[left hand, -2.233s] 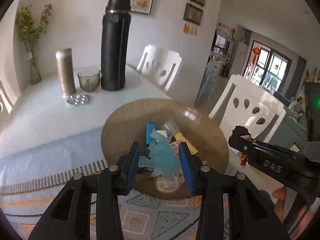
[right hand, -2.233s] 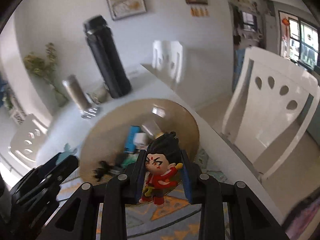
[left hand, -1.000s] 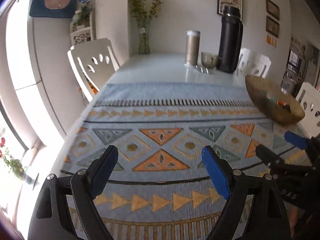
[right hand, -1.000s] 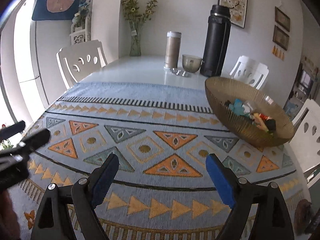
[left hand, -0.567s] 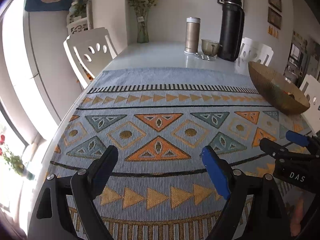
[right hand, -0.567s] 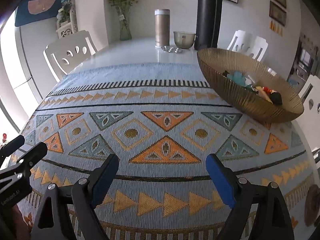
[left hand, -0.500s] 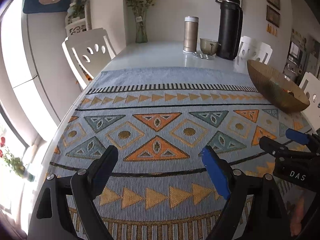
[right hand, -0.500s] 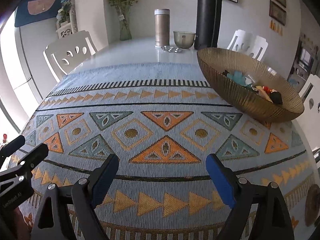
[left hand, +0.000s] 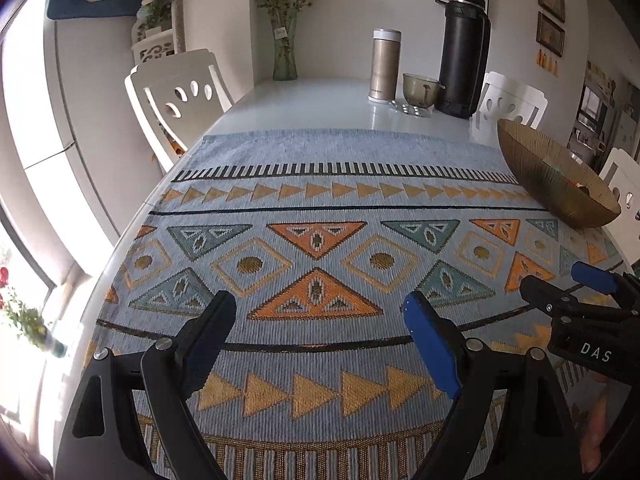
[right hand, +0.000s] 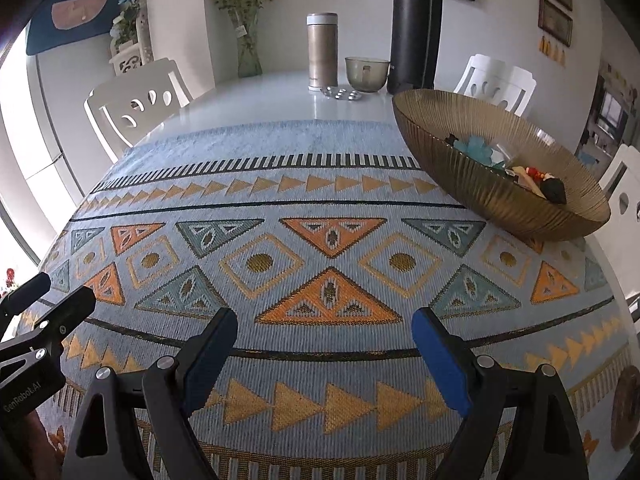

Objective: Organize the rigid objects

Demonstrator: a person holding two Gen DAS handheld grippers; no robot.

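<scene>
Both toys now in the bowl (right hand: 500, 200), beyond each wide, empty hand-held gripper (right hand: 324, 328).

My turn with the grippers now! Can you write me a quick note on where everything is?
Left gripper: open, empty, over the mat.
Right gripper: open, empty, over the mat too.
Toys: all in the bowl, at the mat's far right.
Done: no toys show loose on the mat.
Left: nothing in sight to pick up; check outside the views.

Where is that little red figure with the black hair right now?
In the right wrist view, the red figure lies inside the brown ribbed bowl at the patterned mat's far right, near the bowl's right end, beside a pale blue toy.
</scene>
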